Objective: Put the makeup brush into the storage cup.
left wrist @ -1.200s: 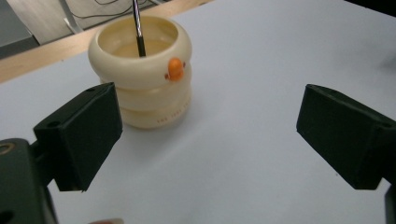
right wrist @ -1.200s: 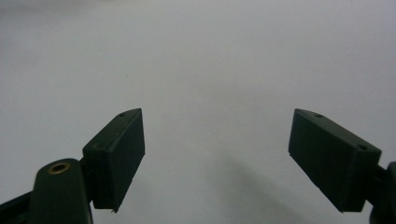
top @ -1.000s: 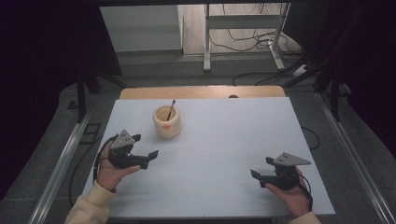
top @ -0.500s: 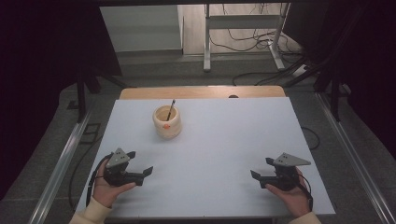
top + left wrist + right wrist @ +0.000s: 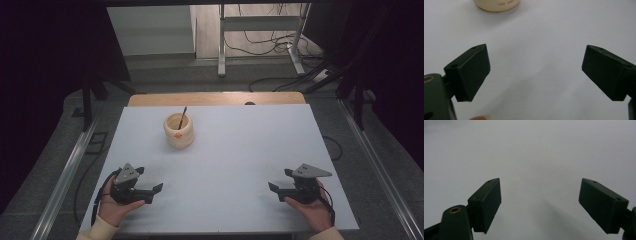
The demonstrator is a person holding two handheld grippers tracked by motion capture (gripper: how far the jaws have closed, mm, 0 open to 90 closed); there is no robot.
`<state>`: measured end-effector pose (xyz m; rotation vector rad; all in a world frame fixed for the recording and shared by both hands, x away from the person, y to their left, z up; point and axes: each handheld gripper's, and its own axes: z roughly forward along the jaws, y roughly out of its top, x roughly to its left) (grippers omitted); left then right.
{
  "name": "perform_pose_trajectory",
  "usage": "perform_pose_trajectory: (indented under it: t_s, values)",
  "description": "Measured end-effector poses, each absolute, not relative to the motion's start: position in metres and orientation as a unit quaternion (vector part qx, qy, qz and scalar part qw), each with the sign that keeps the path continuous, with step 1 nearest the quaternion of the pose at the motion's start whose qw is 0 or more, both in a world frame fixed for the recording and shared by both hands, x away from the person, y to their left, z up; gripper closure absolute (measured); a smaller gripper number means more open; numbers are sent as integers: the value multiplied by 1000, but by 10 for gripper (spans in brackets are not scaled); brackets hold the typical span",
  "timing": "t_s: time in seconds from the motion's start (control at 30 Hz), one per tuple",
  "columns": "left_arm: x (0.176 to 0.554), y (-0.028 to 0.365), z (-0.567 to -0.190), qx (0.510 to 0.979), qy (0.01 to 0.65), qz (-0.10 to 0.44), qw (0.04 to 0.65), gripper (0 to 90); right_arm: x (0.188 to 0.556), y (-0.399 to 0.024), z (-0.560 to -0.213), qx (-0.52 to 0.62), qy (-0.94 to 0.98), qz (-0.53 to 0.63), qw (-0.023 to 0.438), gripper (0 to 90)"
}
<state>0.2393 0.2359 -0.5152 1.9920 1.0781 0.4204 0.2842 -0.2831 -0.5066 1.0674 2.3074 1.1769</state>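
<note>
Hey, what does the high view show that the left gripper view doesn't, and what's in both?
High view alone: the whole cream cup with a dark stick standing in it and an orange mark on its side, the right gripper held by a hand near the table's right front, the table's wooden far edge, and the floor with cables beyond.

Left gripper view alone: the lettering printed low on the cup's side, and a close look at the left gripper, jaws wide apart with nothing between them.

Both: the white table, the cup and the left gripper.
</note>
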Motion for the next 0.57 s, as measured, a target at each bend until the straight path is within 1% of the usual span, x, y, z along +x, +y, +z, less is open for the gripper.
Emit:
perform_pose_trajectory:
  t_s: [0.57]
  values:
    - [242, 234, -516, 792, 425, 162, 407, 87, 284, -285, -507, 374, 812, 412, 175, 179]
